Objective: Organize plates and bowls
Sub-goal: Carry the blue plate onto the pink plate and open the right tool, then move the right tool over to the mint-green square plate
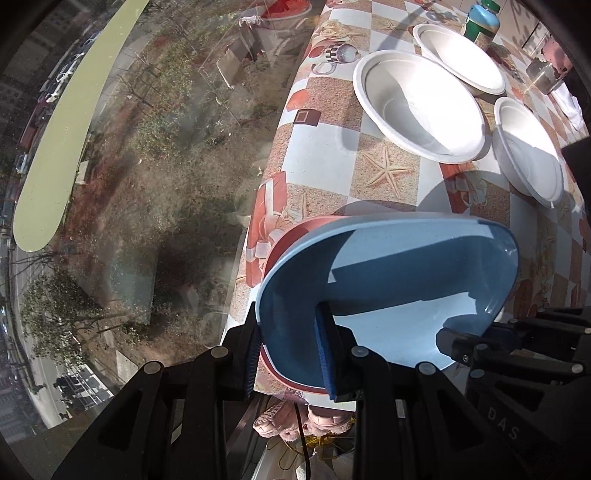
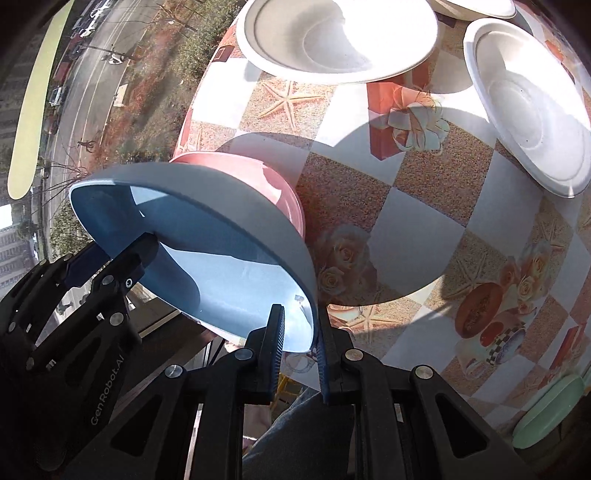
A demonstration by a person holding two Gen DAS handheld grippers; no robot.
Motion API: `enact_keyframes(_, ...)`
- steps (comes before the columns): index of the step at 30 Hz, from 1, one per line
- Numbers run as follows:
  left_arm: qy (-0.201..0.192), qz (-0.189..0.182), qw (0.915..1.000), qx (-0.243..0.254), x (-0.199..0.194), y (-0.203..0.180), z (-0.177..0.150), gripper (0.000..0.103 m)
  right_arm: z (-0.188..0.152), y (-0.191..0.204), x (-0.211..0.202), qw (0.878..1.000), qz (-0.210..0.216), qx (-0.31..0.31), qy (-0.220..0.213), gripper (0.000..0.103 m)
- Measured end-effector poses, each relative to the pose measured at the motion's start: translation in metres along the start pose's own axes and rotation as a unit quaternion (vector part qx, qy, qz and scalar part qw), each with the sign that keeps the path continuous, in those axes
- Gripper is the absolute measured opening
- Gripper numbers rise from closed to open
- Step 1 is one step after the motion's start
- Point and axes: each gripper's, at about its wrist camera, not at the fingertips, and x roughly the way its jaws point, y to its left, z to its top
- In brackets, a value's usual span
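A blue bowl (image 1: 391, 280) is held tilted above a pink bowl (image 1: 284, 240) at the table's near edge. My left gripper (image 1: 291, 350) is shut on the blue bowl's rim, one finger inside, one outside. My right gripper (image 2: 301, 339) is shut on the opposite rim of the blue bowl (image 2: 207, 236), and the pink bowl (image 2: 273, 184) sits behind and under it. Three white bowls stand farther back: a large one (image 1: 417, 107), one behind it (image 1: 458, 55) and one at the right (image 1: 528, 151). The large one (image 2: 332, 37) and the right one (image 2: 532, 122) also show in the right wrist view.
The table has a checkered cloth (image 1: 321, 147) with starfish prints; its left edge runs along a window over a street. A green-and-blue bottle (image 1: 480, 22) and a metal jar (image 1: 543, 74) stand at the back. A pale green plate (image 2: 546, 413) lies at the right edge.
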Motion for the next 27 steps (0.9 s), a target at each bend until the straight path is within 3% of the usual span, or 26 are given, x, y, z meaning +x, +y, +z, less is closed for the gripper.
enact_keyframes(5, 0.009, 0.004, 0.9999, -0.004, 0.017, 0.003, -0.002, 0.035, 0.004, -0.006, 0.005, 1.0, 0.003, 0.008, 0.016, 0.019)
enact_keyframes(9, 0.015, -0.001, 0.9999, -0.007, 0.026, 0.003, -0.001, 0.062, 0.003, -0.014, 0.002, 1.0, 0.012, 0.011, 0.021, 0.019)
enact_keyframes(12, 0.004, 0.025, 0.9996, -0.013, 0.02, 0.006, -0.003, 0.07, 0.009, -0.011, 0.008, 0.999, 0.019, 0.002, 0.031, 0.021)
enact_keyframes(14, 0.006, 0.025, 0.9994, -0.024, 0.02, 0.011, -0.005, 0.075, 0.007, -0.016, 0.003, 1.0, 0.013, 0.001, 0.027, 0.031)
enact_keyframes(16, 0.006, 0.017, 0.9993, -0.033, 0.018, 0.013, -0.006, 0.078, 0.003, -0.025, -0.004, 1.0, -0.002, 0.004, 0.019, 0.063)
enact_keyframes(18, 0.004, 0.016, 0.9993, -0.033, 0.016, 0.012, -0.008, 0.078, -0.002, -0.038, -0.013, 1.0, 0.001, 0.009, 0.007, 0.078)
enact_keyframes(27, 0.006, -0.007, 0.9996, 0.027, 0.005, -0.035, -0.022, 0.079, -0.04, -0.092, -0.039, 0.999, -0.017, 0.034, 0.003, 0.078)
